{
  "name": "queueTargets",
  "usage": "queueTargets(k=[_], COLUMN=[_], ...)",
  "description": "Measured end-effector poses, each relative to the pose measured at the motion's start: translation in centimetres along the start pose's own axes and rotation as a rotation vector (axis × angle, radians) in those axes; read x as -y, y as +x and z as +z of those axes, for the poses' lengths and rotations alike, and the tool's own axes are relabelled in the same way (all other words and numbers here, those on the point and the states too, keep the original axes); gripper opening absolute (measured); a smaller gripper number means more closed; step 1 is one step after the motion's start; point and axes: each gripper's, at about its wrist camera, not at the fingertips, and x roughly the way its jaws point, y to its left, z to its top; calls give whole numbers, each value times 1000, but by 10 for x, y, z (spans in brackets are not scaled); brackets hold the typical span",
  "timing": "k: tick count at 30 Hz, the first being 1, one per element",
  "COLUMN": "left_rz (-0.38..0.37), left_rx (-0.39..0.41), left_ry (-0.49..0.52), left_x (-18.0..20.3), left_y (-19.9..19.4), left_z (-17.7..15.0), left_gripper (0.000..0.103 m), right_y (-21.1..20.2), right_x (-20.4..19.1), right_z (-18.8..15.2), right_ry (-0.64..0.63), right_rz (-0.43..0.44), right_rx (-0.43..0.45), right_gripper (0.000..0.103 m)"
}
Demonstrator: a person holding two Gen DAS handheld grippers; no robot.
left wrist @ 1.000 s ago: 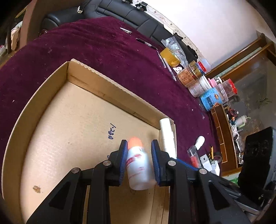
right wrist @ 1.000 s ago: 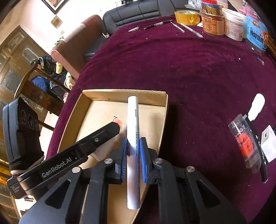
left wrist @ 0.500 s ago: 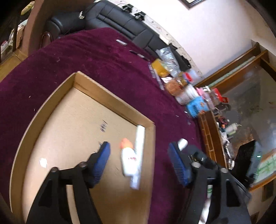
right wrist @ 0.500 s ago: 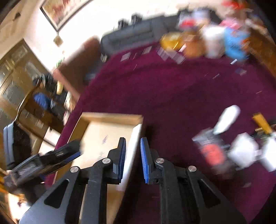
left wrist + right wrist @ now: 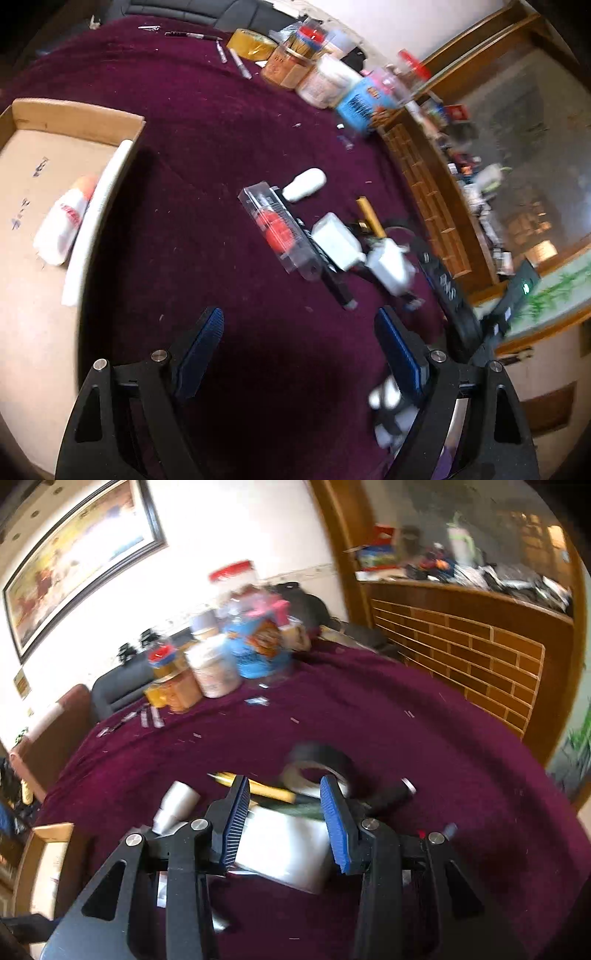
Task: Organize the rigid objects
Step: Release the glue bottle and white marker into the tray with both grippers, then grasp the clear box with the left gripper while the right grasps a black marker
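Note:
In the left wrist view a cardboard tray [image 5: 77, 118] at the left holds a white bottle with an orange cap [image 5: 64, 221] and a long white tube [image 5: 98, 218]. My left gripper [image 5: 299, 358] is open and empty above the maroon cloth. A cluster lies ahead: a clear case with red parts [image 5: 277, 229], a white box [image 5: 336, 242], a white bottle [image 5: 304, 183] and a gold pen [image 5: 370, 218]. My right gripper [image 5: 282, 819] is open above a white box [image 5: 284, 849], near a tape roll [image 5: 317, 764] and a yellow pen [image 5: 258, 790].
Jars and tubs [image 5: 321, 81] stand at the table's far side, with pens [image 5: 236, 62] and a tape roll [image 5: 251, 44] beside them. They also show in the right wrist view [image 5: 221, 661]. A wooden cabinet [image 5: 461, 646] stands beyond the table on the right.
My left gripper let go of the orange-capped bottle and my right let go of the white tube; both lie in the tray. Both grippers opened and swung right toward the cluster.

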Motion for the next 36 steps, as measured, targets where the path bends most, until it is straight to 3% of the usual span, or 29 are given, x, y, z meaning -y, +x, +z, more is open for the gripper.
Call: queueTargets(k=[2, 6, 9, 13, 15, 17, 18, 20, 24, 26, 30, 33, 36], left_rz=[46, 174, 260, 346, 403, 405, 420, 449, 389, 299, 207, 229, 250], left_rx=[28, 110, 118, 70, 105, 120, 115, 111, 58, 21, 36, 83, 62], left_ry=[-2, -17, 10, 45, 102, 149, 183, 246, 250, 217, 148, 151, 182], left_x=[2, 3, 7, 13, 23, 27, 28, 29, 9, -2, -16, -21, -17], left_y=[9, 31, 53, 86, 90, 91, 91, 85, 64, 48, 20, 5, 10], left_z=[9, 31, 41, 41, 34, 29, 27, 22, 13, 3, -9, -13, -18], left_gripper=[79, 79, 79, 80, 82, 81, 78, 40, 37, 38, 40, 40, 40], right_y=[1, -4, -2, -2, -2, -3, -4, -3, -2, -2, -2, -2, 0], right_x=[13, 18, 18, 12, 11, 11, 10, 9, 6, 4, 1, -1, -3], right_z=[4, 3, 4, -1, -1, 1, 0, 1, 0, 0, -1, -2, -2], right_ry=[55, 64, 81, 98, 100, 99, 99, 96, 82, 75, 56, 47, 36], right_rz=[72, 109, 135, 161, 168, 170, 172, 166, 158, 155, 141, 131, 120], right_rx=[-22, -34, -50, -58, -52, -43, -40, -39, -40, -40, -34, -34, -38], right_gripper=[38, 39, 39, 40, 40, 41, 40, 41, 41, 42, 43, 43, 44])
